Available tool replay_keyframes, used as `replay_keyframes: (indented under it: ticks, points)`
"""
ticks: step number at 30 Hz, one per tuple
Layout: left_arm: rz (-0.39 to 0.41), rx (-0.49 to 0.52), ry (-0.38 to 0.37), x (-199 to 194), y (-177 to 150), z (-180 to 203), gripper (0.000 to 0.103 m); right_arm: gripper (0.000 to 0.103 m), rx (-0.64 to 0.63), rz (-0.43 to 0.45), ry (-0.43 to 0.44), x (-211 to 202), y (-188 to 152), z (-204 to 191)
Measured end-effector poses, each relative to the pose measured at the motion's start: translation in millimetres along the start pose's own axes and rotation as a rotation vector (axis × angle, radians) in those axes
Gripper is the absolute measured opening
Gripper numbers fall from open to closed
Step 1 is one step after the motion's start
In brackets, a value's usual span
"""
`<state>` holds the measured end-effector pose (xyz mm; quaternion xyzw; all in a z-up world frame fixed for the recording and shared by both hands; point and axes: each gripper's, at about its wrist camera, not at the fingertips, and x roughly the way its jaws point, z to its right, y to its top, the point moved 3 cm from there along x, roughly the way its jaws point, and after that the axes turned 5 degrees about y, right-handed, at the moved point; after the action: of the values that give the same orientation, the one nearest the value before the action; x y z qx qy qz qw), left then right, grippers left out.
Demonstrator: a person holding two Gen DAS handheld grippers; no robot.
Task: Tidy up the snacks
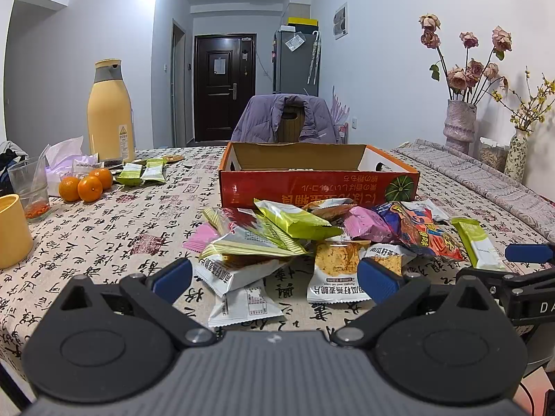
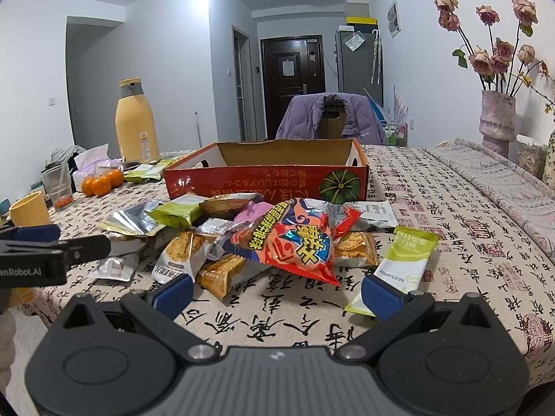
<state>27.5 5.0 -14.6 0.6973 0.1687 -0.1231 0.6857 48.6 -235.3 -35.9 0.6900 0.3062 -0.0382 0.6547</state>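
A pile of snack packets [image 1: 312,235] lies on the patterned tablecloth in front of an open red cardboard box [image 1: 312,183]. The pile also shows in the right wrist view [image 2: 263,235], with a big red chip bag [image 2: 298,239] on top and a green-and-white packet [image 2: 404,263] at its right. The box [image 2: 267,176] stands behind it. My left gripper [image 1: 275,279] is open and empty, just short of the white cracker packets [image 1: 334,274]. My right gripper [image 2: 277,294] is open and empty, just short of the pile; its right finger [image 2: 381,296] overlaps the green packet's near end.
At the left stand a yellow thermos [image 1: 109,111], three oranges [image 1: 85,183], a glass [image 1: 29,187], a yellow cup [image 1: 12,232] and two green packets [image 1: 142,171]. Vases of dried flowers [image 1: 459,124] stand at the right. A chair with a purple jacket [image 1: 284,118] stands behind the table.
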Motion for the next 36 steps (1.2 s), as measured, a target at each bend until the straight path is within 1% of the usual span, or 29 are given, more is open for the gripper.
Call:
replay_keyframes:
  ticks: [21, 26, 30, 36]
  points:
    - [-0.004, -0.009, -0.009, 1.3, -1.6, 2.5, 0.103, 0.103, 0.004, 0.002, 0.008, -0.2, 0.1, 0.6]
    - [-0.013, -0.012, -0.016, 6.6, -2.4, 3.9, 0.103, 0.103, 0.018, 0.025, -0.013, -1.1, 1.7, 5.8]
    - [-0.02, -0.019, -0.017, 11.7, -2.3, 2.8, 0.103, 0.103, 0.032, 0.028, -0.029, 1.8, 2.7, 13.6]
    - [-0.033, -0.016, -0.016, 20.8, -1.2, 2.2, 0.103, 0.103, 0.05, 0.021, -0.092, 7.6, 6.1, 31.4]
